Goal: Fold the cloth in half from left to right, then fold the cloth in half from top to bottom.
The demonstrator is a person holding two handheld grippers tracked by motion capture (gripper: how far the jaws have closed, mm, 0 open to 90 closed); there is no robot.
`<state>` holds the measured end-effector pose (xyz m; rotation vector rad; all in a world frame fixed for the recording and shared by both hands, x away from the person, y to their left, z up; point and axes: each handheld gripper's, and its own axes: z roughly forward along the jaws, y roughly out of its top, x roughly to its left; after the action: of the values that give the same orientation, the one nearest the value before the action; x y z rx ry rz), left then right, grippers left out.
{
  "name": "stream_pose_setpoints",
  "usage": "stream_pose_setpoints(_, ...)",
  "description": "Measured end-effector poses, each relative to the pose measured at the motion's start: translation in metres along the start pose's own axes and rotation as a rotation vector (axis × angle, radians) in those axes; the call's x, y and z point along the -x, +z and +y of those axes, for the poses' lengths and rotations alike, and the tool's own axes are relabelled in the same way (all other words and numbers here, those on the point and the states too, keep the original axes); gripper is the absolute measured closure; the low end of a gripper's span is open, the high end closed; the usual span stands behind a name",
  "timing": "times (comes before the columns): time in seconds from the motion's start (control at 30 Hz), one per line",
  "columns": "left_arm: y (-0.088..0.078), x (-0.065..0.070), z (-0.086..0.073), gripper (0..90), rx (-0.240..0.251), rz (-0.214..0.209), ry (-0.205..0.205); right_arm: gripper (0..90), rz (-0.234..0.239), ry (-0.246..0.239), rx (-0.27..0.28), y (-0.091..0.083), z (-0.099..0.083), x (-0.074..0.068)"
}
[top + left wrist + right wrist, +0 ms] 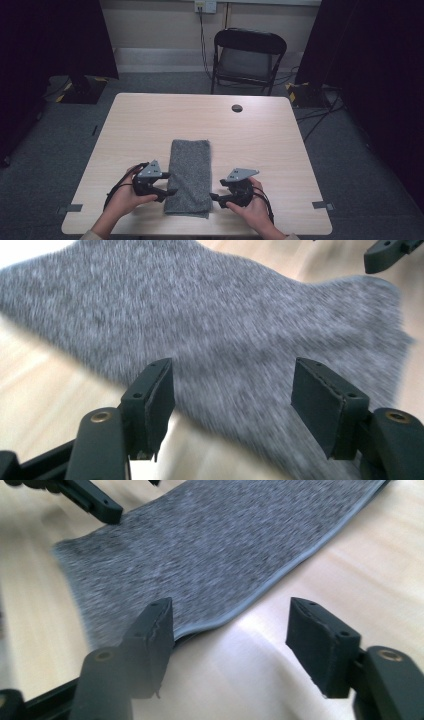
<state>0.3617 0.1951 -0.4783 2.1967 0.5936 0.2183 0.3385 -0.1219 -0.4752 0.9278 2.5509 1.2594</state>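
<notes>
A grey cloth [189,176] lies folded into a long strip on the front middle of the pale wooden table [145,125]. My left gripper [167,184] sits at the cloth's left edge, held in a hand, with its jaws wide apart. In the left gripper view the cloth [225,325] spreads beyond my left gripper [232,390], and nothing is pinched. My right gripper [214,196] rests at the cloth's right front edge. In the right gripper view my right gripper [230,630] stands open over bare table, the cloth's hemmed edge [270,582] just past the left jaw.
A black folding chair [248,57] stands behind the table. A small black round cap [237,108] sits near the table's far edge. Dark curtains hang at both sides, and cables run on the floor at the right.
</notes>
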Motion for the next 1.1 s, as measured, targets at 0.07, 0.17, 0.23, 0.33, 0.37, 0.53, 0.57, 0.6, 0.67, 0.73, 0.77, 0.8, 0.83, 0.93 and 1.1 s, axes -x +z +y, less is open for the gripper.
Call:
stream_pose_setpoints(0.07, 0.004, -0.003, 0.001, 31.7, 0.011, -0.003, -0.004, 33.5, -0.007, -0.005, 0.007, 0.002, 0.001, 0.002)
stream_pose_setpoints(0.17, 0.011, -0.015, 0.010, 26.1, 0.014, 0.016, -0.012, 30.3, -0.021, -0.010, 0.016, 0.009, 0.006, 0.014)
stream_pose_setpoints(0.23, 0.014, -0.024, 0.016, 23.4, 0.013, 0.032, -0.025, 30.1, -0.025, -0.013, 0.018, 0.013, 0.011, 0.022)
stream_pose_setpoints(0.33, 0.018, -0.036, 0.024, 22.2, 0.006, 0.056, -0.040, 30.2, -0.043, -0.009, 0.020, 0.018, 0.017, 0.034)
stream_pose_setpoints(0.37, 0.019, -0.040, 0.026, 22.7, 0.006, 0.067, -0.041, 30.2, -0.056, -0.012, 0.021, 0.020, 0.021, 0.040)
stream_pose_setpoints(0.53, 0.029, -0.044, 0.029, 23.0, -0.006, 0.070, -0.033, 30.3, -0.066, -0.017, 0.024, 0.024, 0.027, 0.049)
stream_pose_setpoints(0.57, 0.032, -0.043, 0.029, 23.1, -0.006, 0.066, -0.027, 30.2, -0.062, -0.018, 0.028, 0.024, 0.028, 0.050)
stream_pose_setpoints(0.6, 0.035, -0.043, 0.028, 22.9, -0.007, 0.061, -0.028, 30.2, -0.061, -0.015, 0.030, 0.025, 0.028, 0.050)
stream_pose_setpoints(0.67, 0.040, -0.041, 0.027, 21.7, -0.004, 0.050, -0.031, 29.8, -0.060, -0.014, 0.036, 0.025, 0.029, 0.048)
stream_pose_setpoints(0.73, 0.043, -0.038, 0.026, 21.7, -0.011, 0.038, -0.028, 29.8, -0.056, -0.017, 0.040, 0.024, 0.029, 0.046)
stream_pose_setpoints(0.77, 0.044, -0.036, 0.025, 21.7, -0.016, 0.034, -0.026, 29.7, -0.057, -0.022, 0.037, 0.024, 0.029, 0.045)
stream_pose_setpoints(0.8, 0.046, -0.034, 0.024, 21.7, -0.025, 0.026, -0.021, 29.8, -0.054, -0.024, 0.035, 0.023, 0.028, 0.044)
stream_pose_setpoints(0.83, 0.047, -0.033, 0.023, 21.8, -0.025, 0.023, -0.020, 29.7, -0.052, -0.026, 0.039, 0.022, 0.028, 0.042)
stream_pose_setpoints(0.93, 0.050, -0.028, 0.020, 22.1, -0.049, 0.013, -0.004, 29.6, -0.054, -0.027, 0.039, 0.020, 0.028, 0.041)
stream_pose_setpoints(1.1, 0.045, -0.007, 0.013, 20.2, -0.040, -0.012, 0.021, 29.3, -0.058, -0.036, 0.030, 0.017, 0.025, 0.039)
